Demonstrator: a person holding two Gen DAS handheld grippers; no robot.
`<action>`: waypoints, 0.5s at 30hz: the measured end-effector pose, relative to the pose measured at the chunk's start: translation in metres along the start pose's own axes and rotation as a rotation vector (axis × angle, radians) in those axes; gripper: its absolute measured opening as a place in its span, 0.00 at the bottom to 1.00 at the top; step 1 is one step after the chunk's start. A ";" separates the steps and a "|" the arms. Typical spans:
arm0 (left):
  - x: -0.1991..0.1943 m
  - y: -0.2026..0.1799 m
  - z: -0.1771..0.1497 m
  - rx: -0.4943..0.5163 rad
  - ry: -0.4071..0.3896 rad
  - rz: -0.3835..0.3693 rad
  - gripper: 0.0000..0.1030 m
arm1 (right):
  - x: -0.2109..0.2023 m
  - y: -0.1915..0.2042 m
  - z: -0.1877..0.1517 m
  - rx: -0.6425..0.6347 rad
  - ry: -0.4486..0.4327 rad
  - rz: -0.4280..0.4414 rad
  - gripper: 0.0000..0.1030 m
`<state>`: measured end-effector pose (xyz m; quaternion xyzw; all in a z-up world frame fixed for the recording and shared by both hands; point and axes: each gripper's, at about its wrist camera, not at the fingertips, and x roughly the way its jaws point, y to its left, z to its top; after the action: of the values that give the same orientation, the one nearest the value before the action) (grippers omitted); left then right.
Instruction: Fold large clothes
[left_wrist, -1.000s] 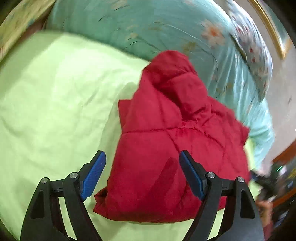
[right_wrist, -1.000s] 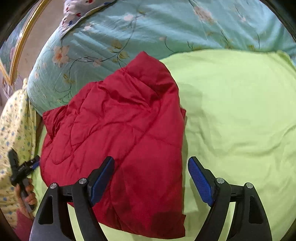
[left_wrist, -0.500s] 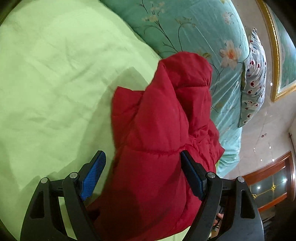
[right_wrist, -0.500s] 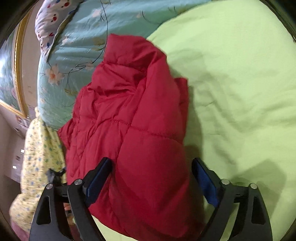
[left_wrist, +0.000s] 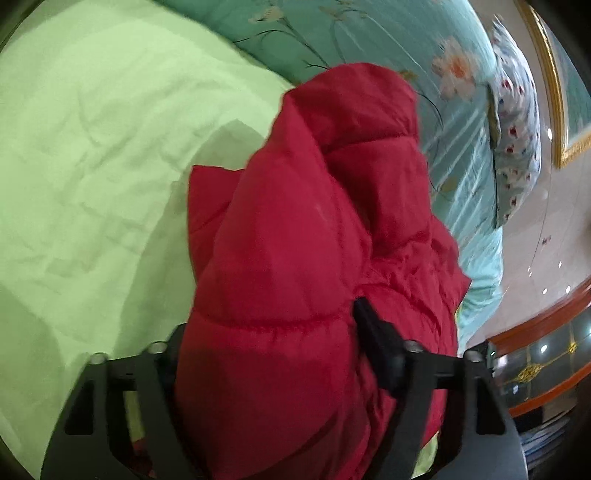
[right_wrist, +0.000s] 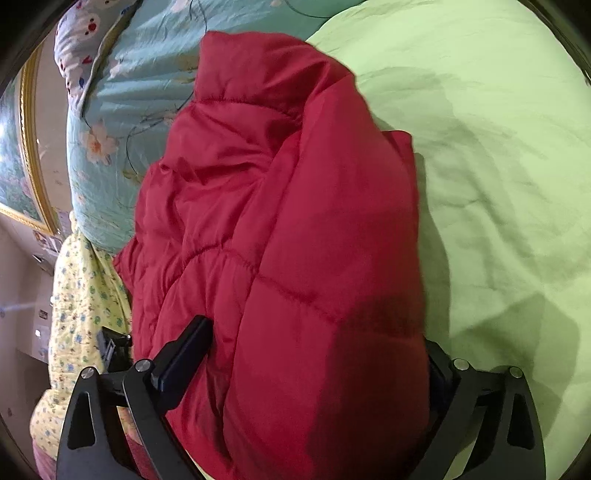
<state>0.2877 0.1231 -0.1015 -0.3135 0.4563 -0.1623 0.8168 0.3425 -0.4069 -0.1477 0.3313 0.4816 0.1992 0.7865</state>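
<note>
A folded red padded jacket (left_wrist: 314, 240) lies on a light green sheet (left_wrist: 92, 166), its far end against a teal floral quilt. My left gripper (left_wrist: 273, 354) is wide open with the jacket's near edge bulging between its fingers. In the right wrist view the same jacket (right_wrist: 288, 229) fills the middle. My right gripper (right_wrist: 314, 365) is also wide open and straddles the jacket's near edge; the padding hides most of its right finger. Neither gripper pinches the cloth.
A teal floral quilt (left_wrist: 369, 33) and a spotted pillow (left_wrist: 513, 122) lie beyond the jacket. A gold picture frame (right_wrist: 29, 129) hangs on the wall. A yellow patterned cloth (right_wrist: 77, 295) hangs at the bed's edge. Wooden furniture (left_wrist: 535, 354) stands beside the bed.
Both grippers have moved forward and down onto the jacket's near edge. The jacket now sits between each pair of fingers and looks much larger. Both stay open.
</note>
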 end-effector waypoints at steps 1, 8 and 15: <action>-0.001 -0.004 -0.001 0.020 -0.003 0.011 0.60 | 0.001 0.002 0.000 -0.004 0.004 -0.003 0.79; -0.018 -0.031 -0.009 0.142 -0.057 0.065 0.41 | -0.016 0.019 -0.008 -0.047 -0.011 -0.021 0.41; -0.050 -0.051 -0.031 0.193 -0.080 0.073 0.38 | -0.037 0.040 -0.026 -0.087 -0.015 -0.045 0.36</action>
<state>0.2364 0.1015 -0.0476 -0.2227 0.4166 -0.1631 0.8662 0.3030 -0.3935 -0.1040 0.2873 0.4737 0.1999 0.8081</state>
